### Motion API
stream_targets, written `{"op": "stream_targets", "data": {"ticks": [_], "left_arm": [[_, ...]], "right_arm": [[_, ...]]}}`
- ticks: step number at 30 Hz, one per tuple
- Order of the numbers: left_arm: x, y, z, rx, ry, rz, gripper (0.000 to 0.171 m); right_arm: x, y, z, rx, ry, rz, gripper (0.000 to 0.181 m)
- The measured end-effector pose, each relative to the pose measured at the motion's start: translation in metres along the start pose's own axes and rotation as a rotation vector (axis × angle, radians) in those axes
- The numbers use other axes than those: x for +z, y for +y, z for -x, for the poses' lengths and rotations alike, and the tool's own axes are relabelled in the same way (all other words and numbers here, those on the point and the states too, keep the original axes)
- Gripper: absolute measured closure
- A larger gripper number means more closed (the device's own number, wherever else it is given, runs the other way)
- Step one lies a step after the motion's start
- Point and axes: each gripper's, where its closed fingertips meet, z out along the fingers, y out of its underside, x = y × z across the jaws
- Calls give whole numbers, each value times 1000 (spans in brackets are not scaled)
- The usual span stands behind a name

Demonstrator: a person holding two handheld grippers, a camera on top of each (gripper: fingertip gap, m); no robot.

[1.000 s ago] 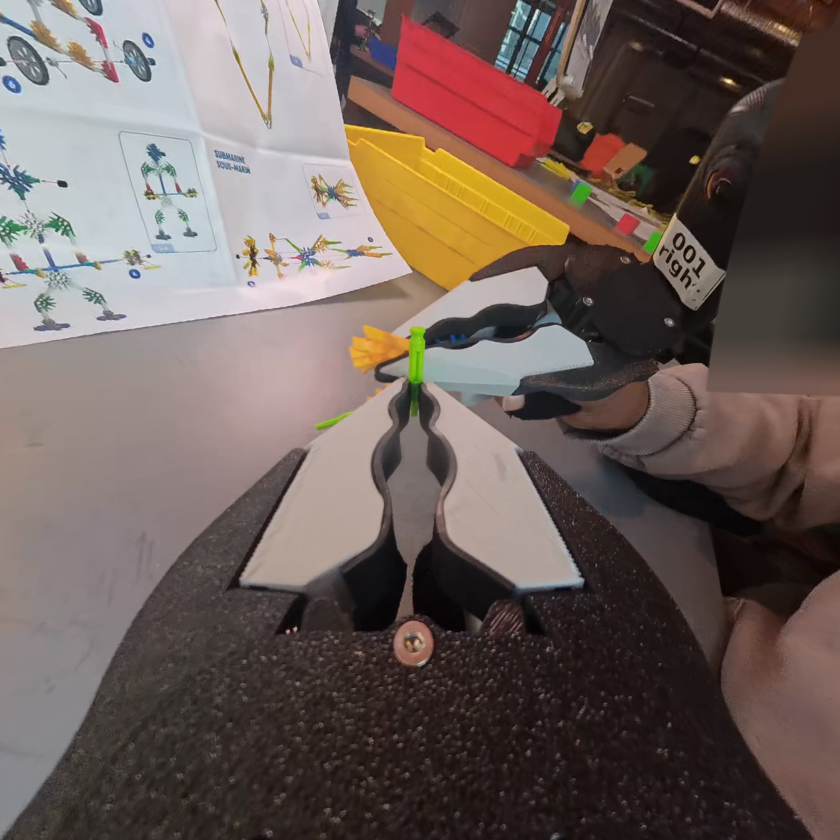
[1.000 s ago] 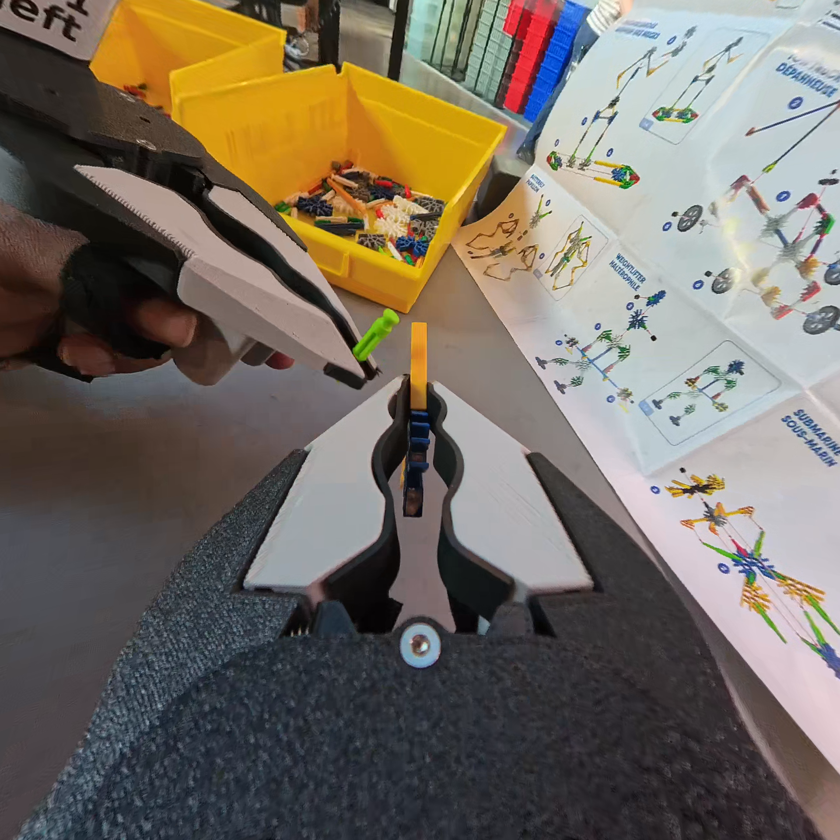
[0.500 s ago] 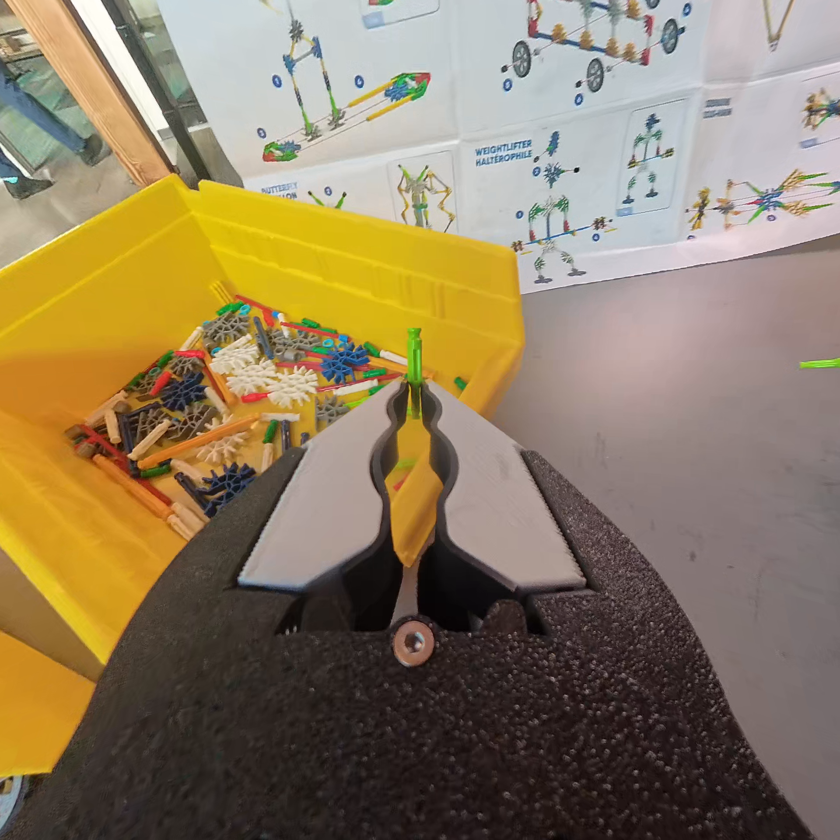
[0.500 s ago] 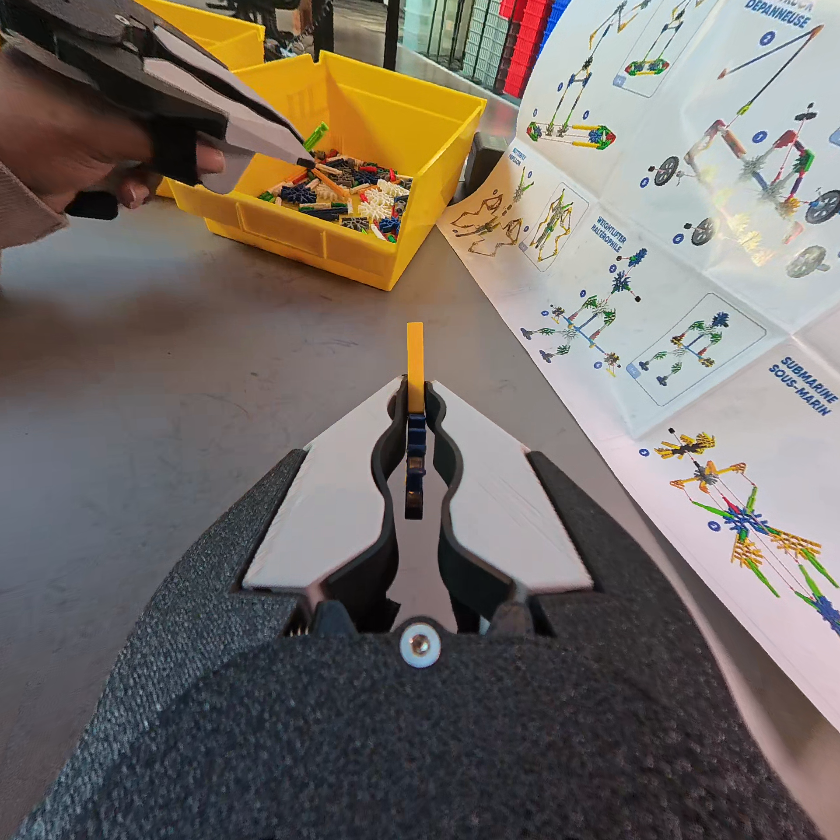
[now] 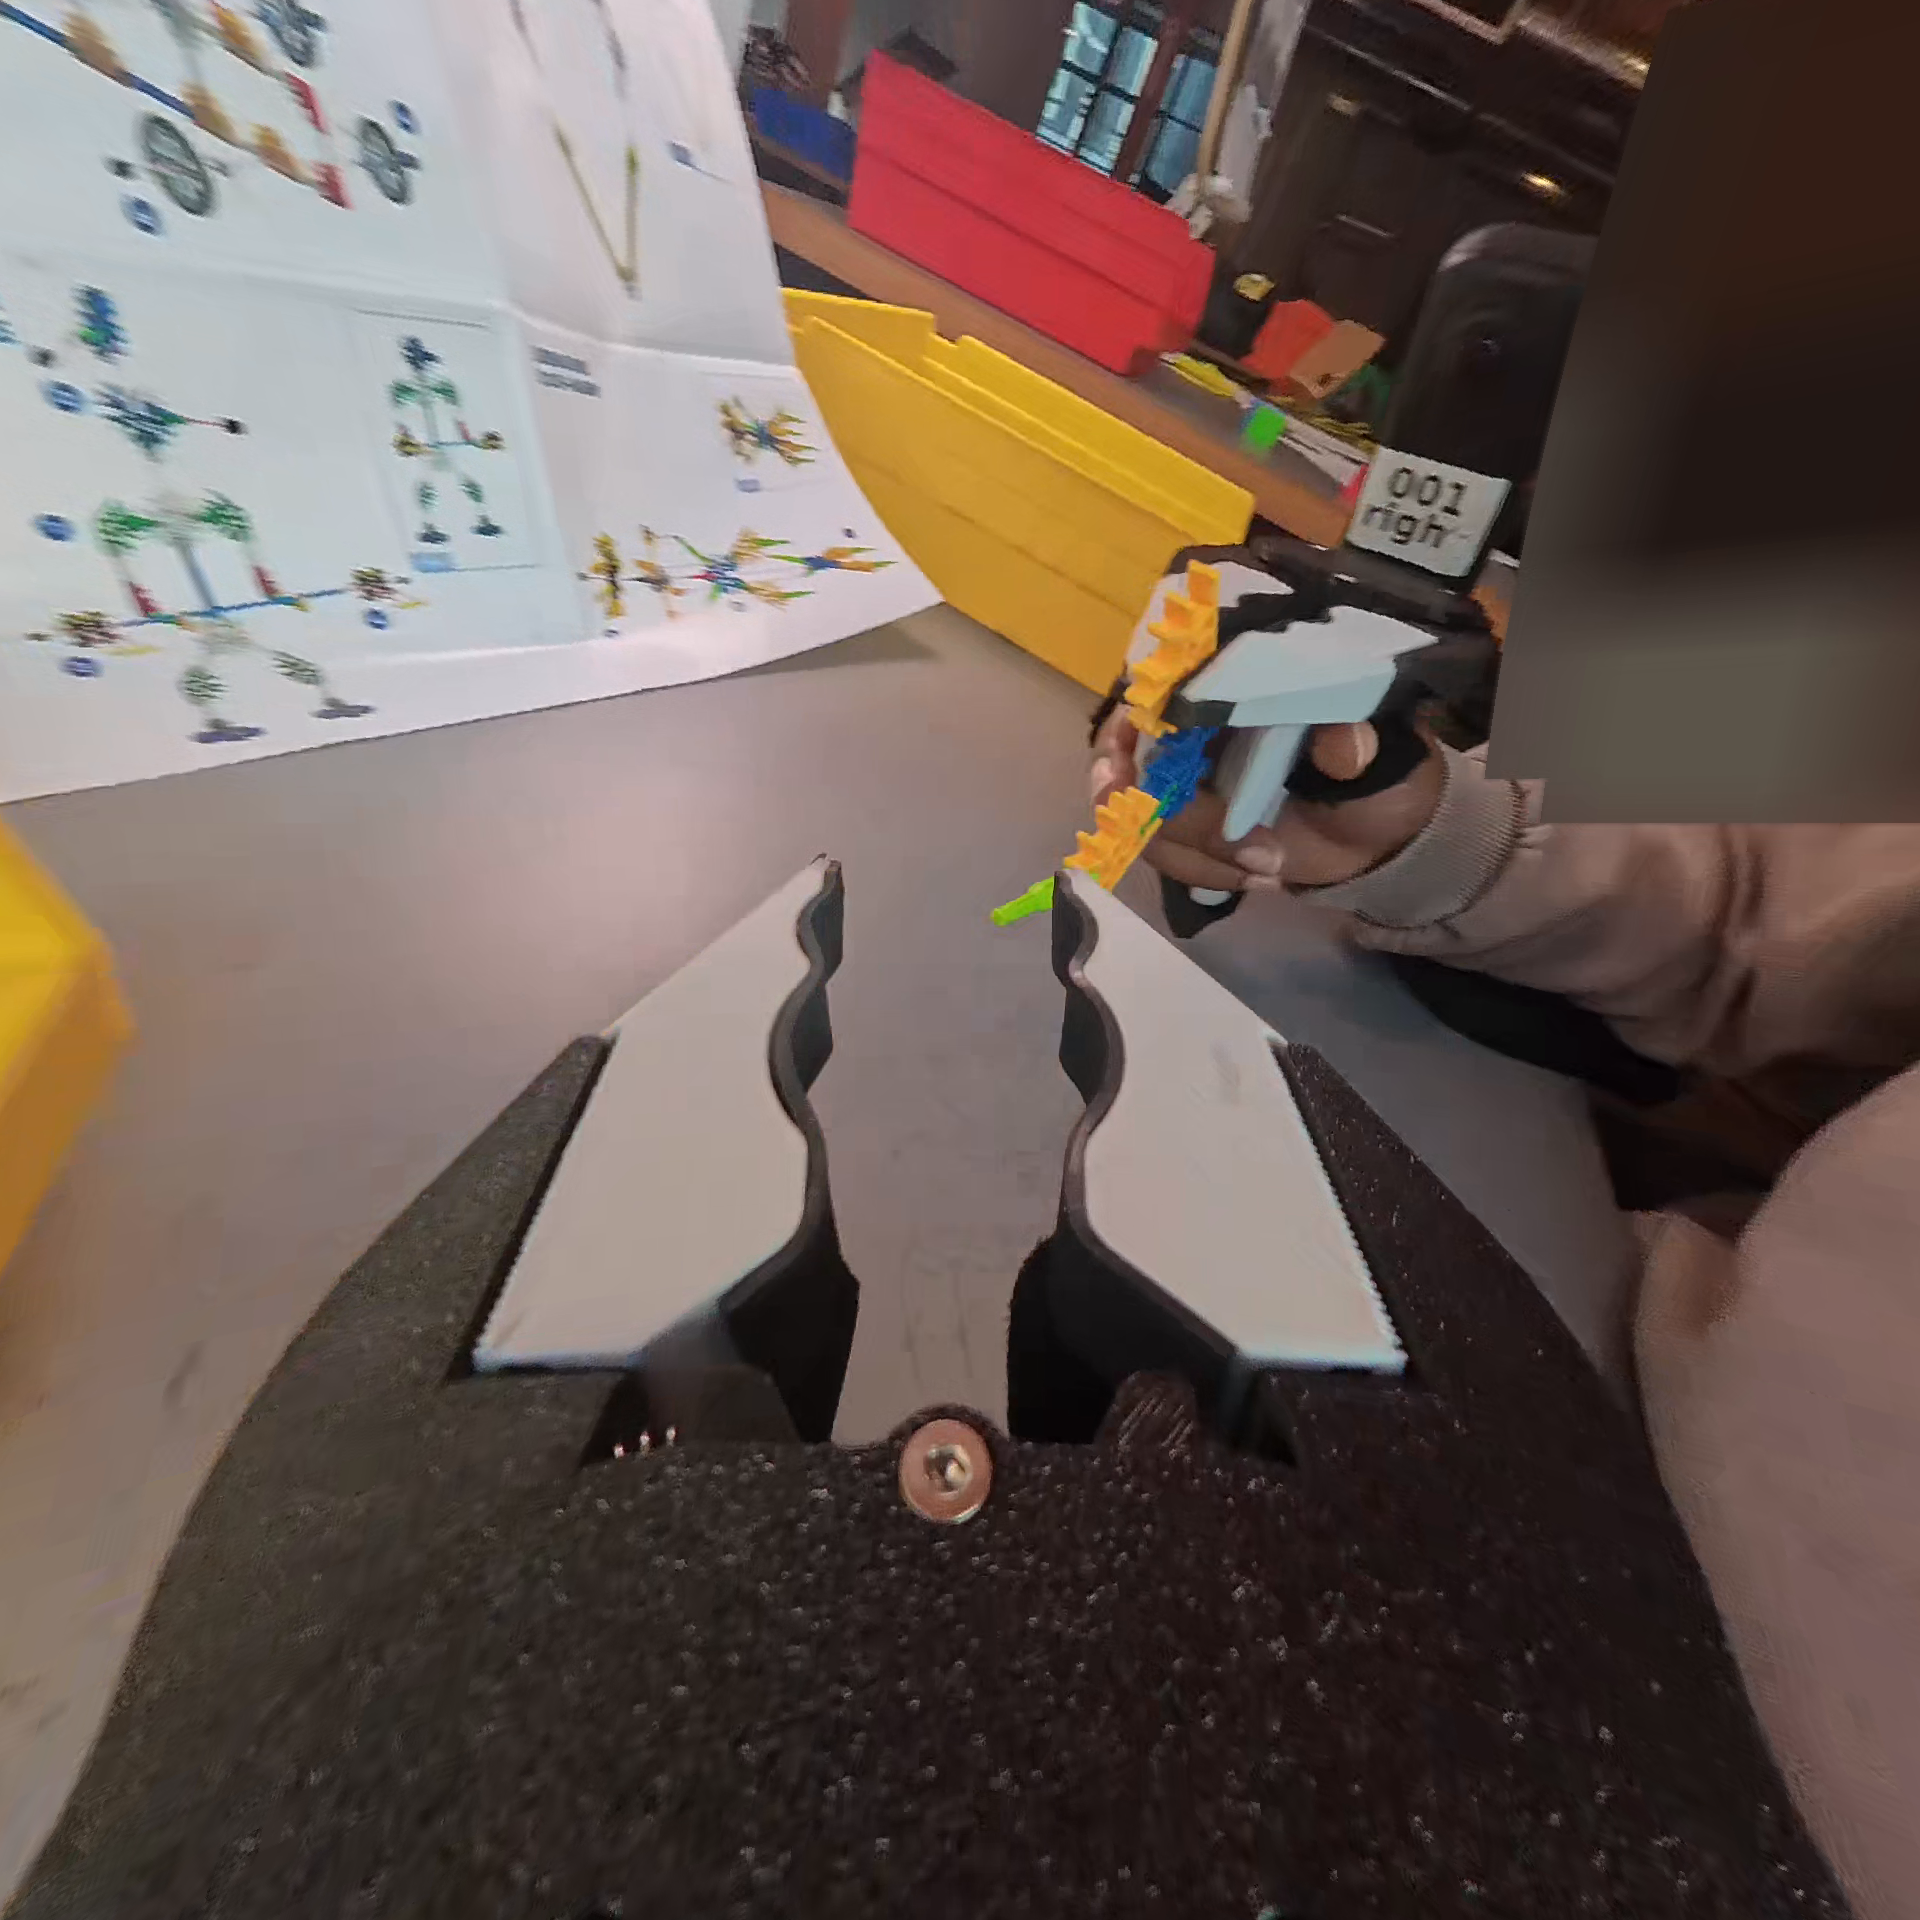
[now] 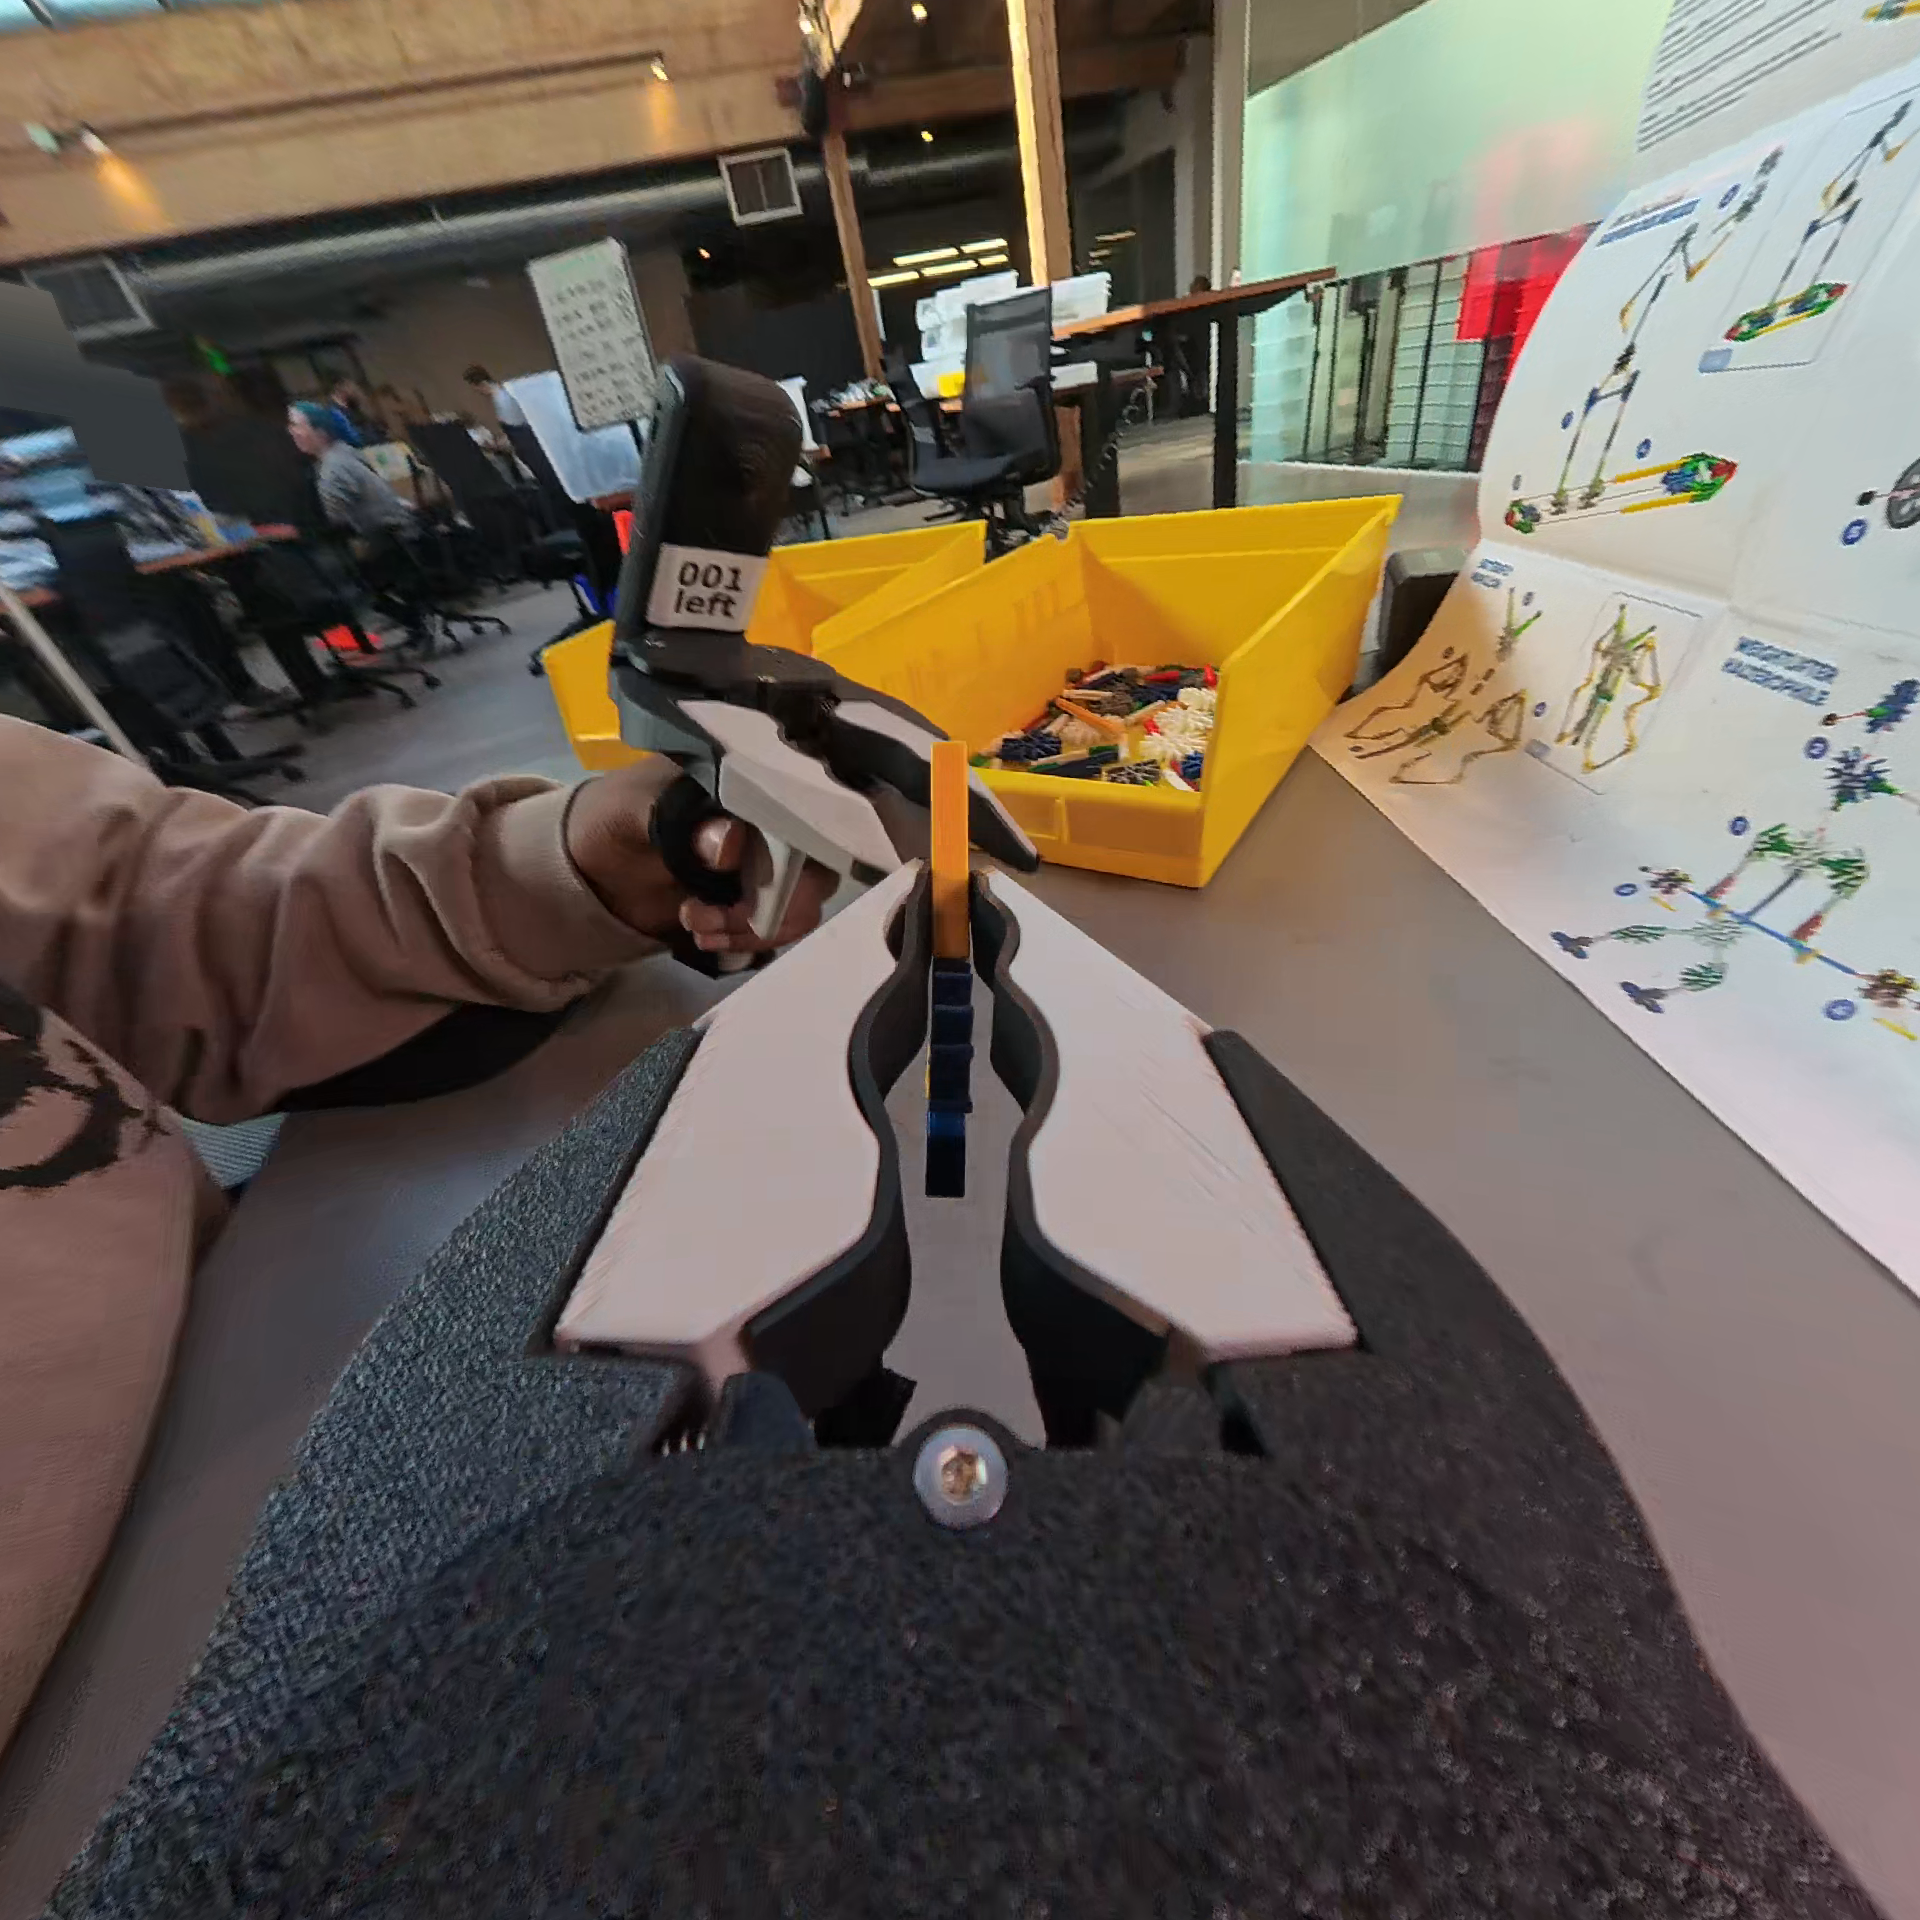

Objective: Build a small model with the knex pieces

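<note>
Open-plan office: desks (image 6: pixel 1195 312), swivel chairs (image 6: pixel 997 416), whiteboard (image 6: pixel 592 332).

Grey table (image 6: pixel 1455 1039): yellow bins (image 6: pixel 1122 831), instruction sheet (image 5: pixel 312 468).

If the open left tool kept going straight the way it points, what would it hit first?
Probably nothing soon: between the left tool's open jaws lies bare grey tabletop, with the white instruction sheet beyond. The small green plastic rod sits just beside its right fingertip; depth is unclear.

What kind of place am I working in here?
Likely a shared open-plan workshop or office: rows of desks with office chairs behind, a grey worktable, yellow parts bin of construction-toy pieces, and a fold-out instruction sheet.
</note>
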Motion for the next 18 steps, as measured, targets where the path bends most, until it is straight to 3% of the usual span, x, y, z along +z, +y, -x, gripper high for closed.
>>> {"op": "stream_targets", "data": {"ticks": [8,18], "left_arm": [[14,11,-39,-52,211,31,162],[10,14,-47,-67,267,56,167]], "right_arm": [[-2,-8,10,249,-168,-94,177],[0,0,11,332,-215,-49,177]]}}
